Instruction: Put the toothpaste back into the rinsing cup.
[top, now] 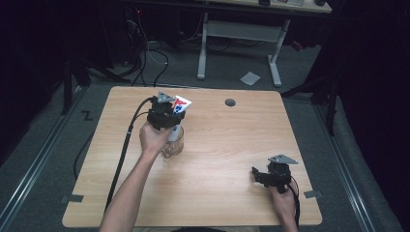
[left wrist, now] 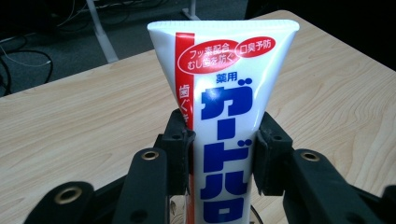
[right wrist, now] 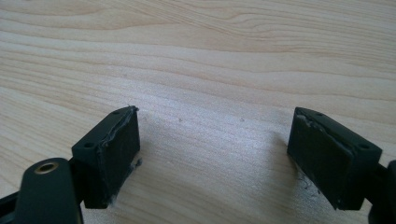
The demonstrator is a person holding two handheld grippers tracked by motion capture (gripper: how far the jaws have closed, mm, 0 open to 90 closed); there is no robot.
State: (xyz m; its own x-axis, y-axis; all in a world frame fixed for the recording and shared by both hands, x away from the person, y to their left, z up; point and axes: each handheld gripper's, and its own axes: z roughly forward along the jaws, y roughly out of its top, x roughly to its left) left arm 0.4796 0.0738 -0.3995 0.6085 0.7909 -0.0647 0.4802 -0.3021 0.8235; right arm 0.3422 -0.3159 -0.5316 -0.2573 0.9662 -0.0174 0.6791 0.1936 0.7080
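High view, left of centre: the left gripper (top: 169, 116) grasps a toothpaste tube (top: 181, 105), held above a clear glass cup (top: 174, 144) that stands on the wooden table (top: 222, 145). In the left gripper view the tube (left wrist: 224, 116) rises through the centre of the frame, flat crimped end uppermost (white, with a red stripe and blue lettering), its sides pinched between the two black jaws. High view, lower right: the right gripper (top: 258, 175) sits low over bare wood, well apart from the cup. In the right gripper view it (right wrist: 215, 154) is released, jaws spread wide with nothing between them.
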